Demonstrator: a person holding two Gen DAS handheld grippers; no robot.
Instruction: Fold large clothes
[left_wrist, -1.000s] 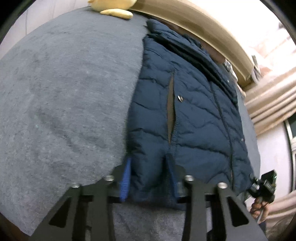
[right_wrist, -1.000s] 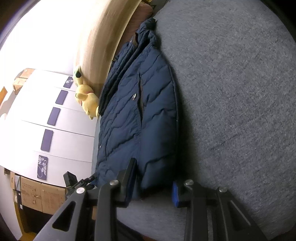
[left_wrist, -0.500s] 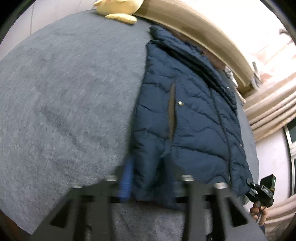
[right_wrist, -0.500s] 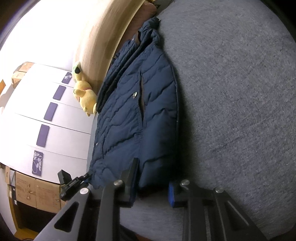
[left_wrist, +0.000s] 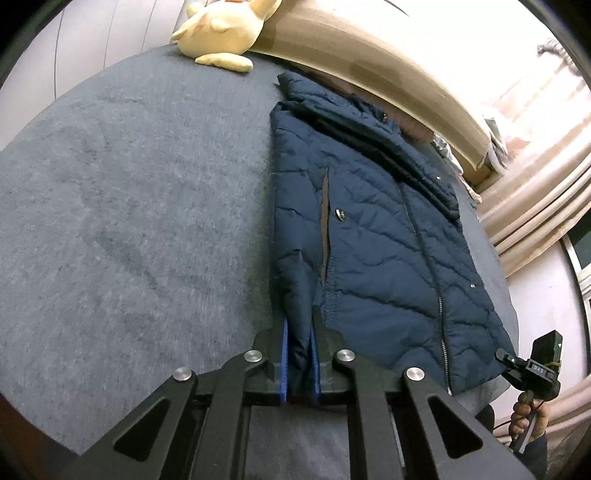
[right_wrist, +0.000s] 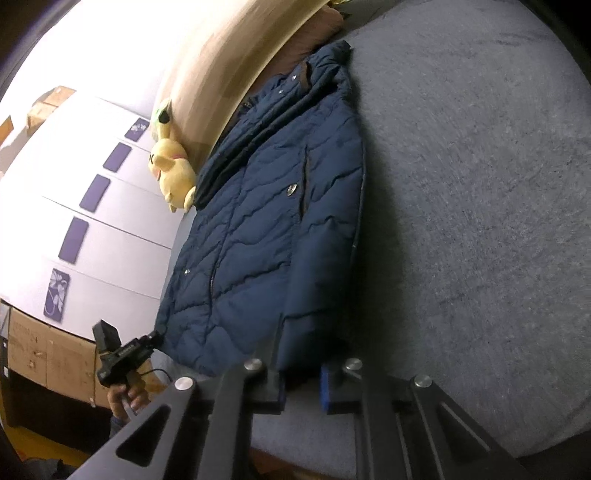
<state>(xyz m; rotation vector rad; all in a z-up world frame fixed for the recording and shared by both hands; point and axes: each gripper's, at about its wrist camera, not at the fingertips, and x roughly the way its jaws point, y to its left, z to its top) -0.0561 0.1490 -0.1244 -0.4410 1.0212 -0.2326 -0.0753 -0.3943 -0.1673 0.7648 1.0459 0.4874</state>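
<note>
Navy quilted jacket (left_wrist: 369, 236) lies flat on the grey bed cover (left_wrist: 129, 221), front side up, collar toward the wooden headboard (left_wrist: 369, 62), hem toward the cameras. In the left wrist view it fills the centre-to-3 o'clock area; in the right wrist view it runs from 12 o'clock down to about 7 o'clock.

Left claw (left_wrist: 299, 365): narrowed onto the jacket's near hem corner, a bunched fold of navy fabric pinched between the two blue pads (left_wrist: 283, 362), touching both. Fold rises straight out of the claw toward 12 o'clock.

Right claw (right_wrist: 303, 384): jaws part-open, blue pads (right_wrist: 327, 387) visibly apart. The jacket's hem corner hangs over the gap between them, but that spot is dark and whether the fabric is actually pinched, cannot tell. The same claw shows at 4 o'clock in the left view, held by a hand (left_wrist: 524, 417) right at the jacket's other hem corner. The left claw shows likewise at 8 o'clock in the right view, at the hem, with a hand (right_wrist: 127, 398) below it.

Jacket details: zipper down the front, metal snap button (left_wrist: 340, 215) beside a brown-lined pocket slit.

Yellow plush toy (left_wrist: 221, 29) sits at 11 o'clock in the left view, against the headboard, apart from the jacket collar. White wardrobe doors (right_wrist: 92, 229) with purple panels at 9 o'clock in the right view, cardboard boxes (right_wrist: 48, 354) below them. Beige curtain (left_wrist: 535, 192) at 3 o'clock in the left view.
</note>
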